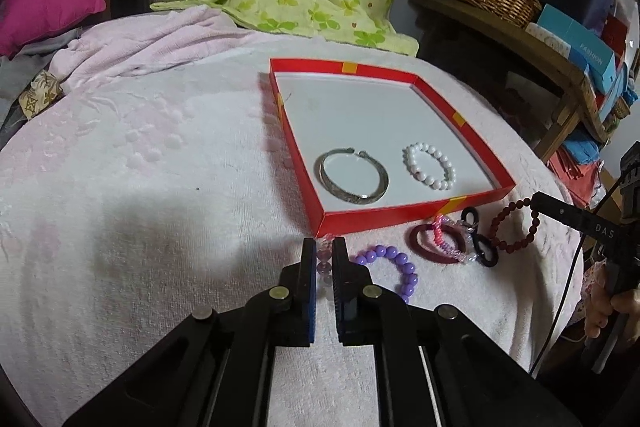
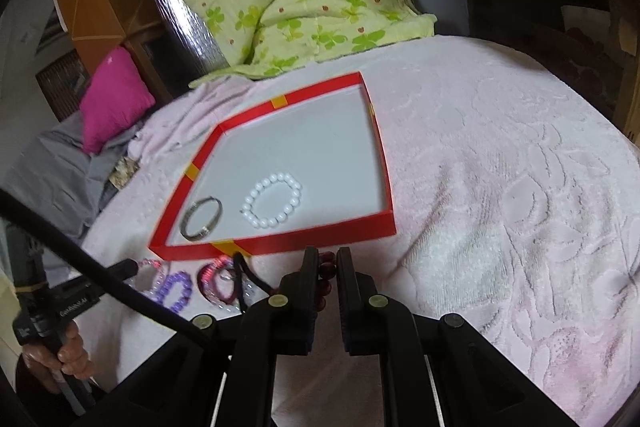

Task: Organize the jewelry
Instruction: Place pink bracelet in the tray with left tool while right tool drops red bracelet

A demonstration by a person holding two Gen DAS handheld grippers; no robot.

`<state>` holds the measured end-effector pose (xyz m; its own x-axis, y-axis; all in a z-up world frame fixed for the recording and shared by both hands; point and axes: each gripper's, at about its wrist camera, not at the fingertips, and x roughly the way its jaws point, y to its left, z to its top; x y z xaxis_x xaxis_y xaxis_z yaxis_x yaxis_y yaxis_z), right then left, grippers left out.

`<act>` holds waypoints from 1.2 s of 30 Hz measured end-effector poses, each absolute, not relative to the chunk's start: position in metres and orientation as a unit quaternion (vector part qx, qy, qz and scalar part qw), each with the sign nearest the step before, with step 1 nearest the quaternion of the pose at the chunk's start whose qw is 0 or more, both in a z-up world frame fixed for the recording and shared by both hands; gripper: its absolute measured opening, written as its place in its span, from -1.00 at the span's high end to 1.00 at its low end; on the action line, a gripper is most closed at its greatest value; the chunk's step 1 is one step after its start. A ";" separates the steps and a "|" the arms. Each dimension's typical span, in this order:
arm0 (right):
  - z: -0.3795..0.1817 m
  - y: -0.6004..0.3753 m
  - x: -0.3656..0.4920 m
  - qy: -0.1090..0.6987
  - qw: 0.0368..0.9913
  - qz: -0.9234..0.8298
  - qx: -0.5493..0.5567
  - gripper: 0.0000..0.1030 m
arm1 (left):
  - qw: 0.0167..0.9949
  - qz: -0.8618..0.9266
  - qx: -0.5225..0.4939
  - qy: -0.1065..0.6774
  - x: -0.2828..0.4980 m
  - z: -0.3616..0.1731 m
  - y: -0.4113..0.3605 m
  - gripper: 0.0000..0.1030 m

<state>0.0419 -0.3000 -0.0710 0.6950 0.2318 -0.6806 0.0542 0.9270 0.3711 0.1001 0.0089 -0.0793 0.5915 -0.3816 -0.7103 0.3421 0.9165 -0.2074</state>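
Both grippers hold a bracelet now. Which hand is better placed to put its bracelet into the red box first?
Probably right. The right gripper, shut on the dark red bead bracelet, sits just before the red box wall. The left gripper, holding the clear purple bracelet, is slightly farther.

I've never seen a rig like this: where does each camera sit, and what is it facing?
Left wrist: rides the left tongs, looking down at a clear pink bead bracelet pinched in them; right tongs at the edge.
Right wrist: rides the right tongs, shut on a dark red bead bracelet; a hand shows.
Shared: red tray, silver bangle, white bead bracelet.
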 end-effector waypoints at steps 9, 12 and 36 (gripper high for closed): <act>-0.051 -0.297 0.039 0.350 0.913 0.061 0.199 0.80 | 0.898 -0.224 -0.024 0.379 0.095 -0.061 0.002 0.85; -0.046 -0.297 0.040 0.342 0.915 0.063 0.203 0.80 | 0.897 -0.228 -0.023 0.378 0.095 -0.060 -0.003 0.85; -0.045 -0.282 0.179 0.346 0.906 0.073 0.233 0.80 | 0.889 -0.232 -0.022 0.394 0.211 -0.053 -0.073 0.85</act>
